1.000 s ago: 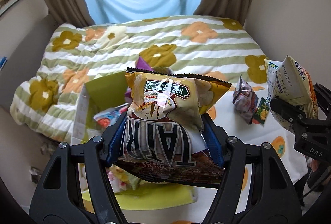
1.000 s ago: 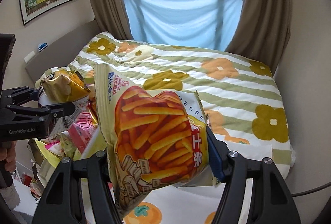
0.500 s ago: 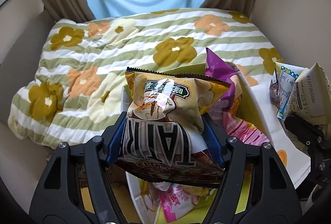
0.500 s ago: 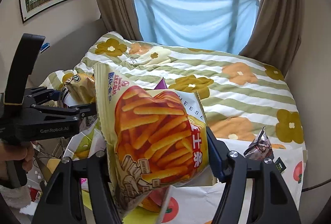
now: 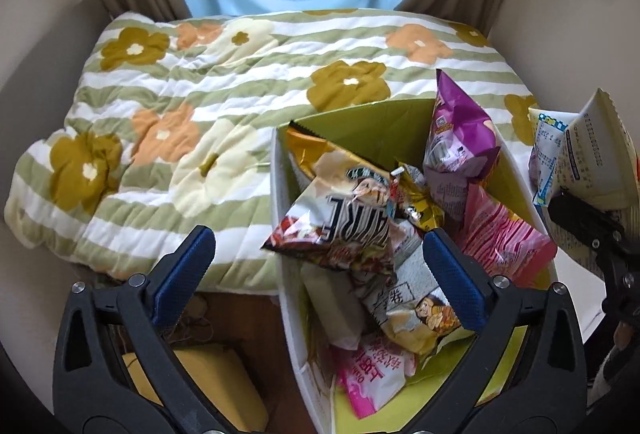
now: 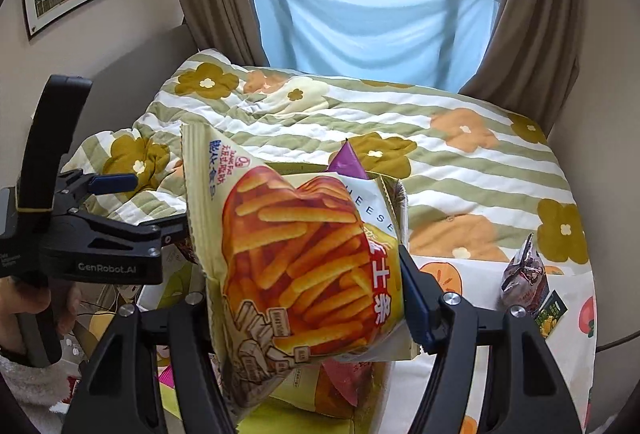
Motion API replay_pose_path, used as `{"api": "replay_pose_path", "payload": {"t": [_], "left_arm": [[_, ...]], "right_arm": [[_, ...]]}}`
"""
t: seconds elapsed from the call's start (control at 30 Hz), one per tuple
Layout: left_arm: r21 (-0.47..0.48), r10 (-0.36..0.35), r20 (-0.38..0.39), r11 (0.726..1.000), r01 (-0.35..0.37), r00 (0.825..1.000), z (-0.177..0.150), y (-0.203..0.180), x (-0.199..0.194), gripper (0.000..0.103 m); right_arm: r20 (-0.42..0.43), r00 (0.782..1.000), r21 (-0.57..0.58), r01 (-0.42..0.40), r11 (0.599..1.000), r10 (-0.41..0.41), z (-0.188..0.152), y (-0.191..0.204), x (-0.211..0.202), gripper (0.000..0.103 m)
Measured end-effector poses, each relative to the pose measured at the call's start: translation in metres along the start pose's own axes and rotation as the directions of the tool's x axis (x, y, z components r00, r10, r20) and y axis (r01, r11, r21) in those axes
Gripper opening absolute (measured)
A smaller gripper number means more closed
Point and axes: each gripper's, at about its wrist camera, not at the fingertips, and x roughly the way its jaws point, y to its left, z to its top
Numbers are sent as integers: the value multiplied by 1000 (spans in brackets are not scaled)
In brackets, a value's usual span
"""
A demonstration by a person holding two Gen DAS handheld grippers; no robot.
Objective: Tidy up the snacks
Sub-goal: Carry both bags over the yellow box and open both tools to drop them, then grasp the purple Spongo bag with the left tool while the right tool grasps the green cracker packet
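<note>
In the left wrist view my left gripper (image 5: 316, 254) is open and empty above the left rim of a white box with a green inside (image 5: 286, 274). The brown and yellow chip bag (image 5: 340, 209) lies loose on top of several snack packets in the box, next to a purple bag (image 5: 460, 137) and a pink packet (image 5: 500, 238). In the right wrist view my right gripper (image 6: 308, 274) is shut on a cheese stick bag (image 6: 304, 246), held above the box (image 6: 400, 193). The left gripper (image 6: 112, 189) shows at the left there.
The box stands at the foot of a bed with a flowered striped quilt (image 5: 200, 113). A small dark packet (image 6: 524, 274) and a green packet (image 6: 552, 314) lie on the white fruit-print cloth (image 6: 568, 298) at right. A yellow item (image 5: 208, 374) lies on the floor at lower left.
My left gripper has opened and let go of the brown and yellow chip bag, which now rests in the box. The right gripper has kept hold of the cheese stick bag and moved over the box.
</note>
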Motion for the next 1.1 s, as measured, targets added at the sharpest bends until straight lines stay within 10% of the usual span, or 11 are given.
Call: {"api": "replay_pose_path", "payload": {"t": [0.5,0.63,1.1], "left_arm": [[-213,104,-23,971,-107,994,-64,66,-40,103],[-227,105,-12,968,-105,994,-70,68,-47,103],[-127,20,26,992,-17,999,-57,27,-53,103]], "right_arm": [[-71,978,-144,-203,969,195,-8,64,19,69],[-70,957,-117,-287,951,281,-22,66,14,102],[29,990,-18,-141,990,142,-40,30,-29,102]]}}
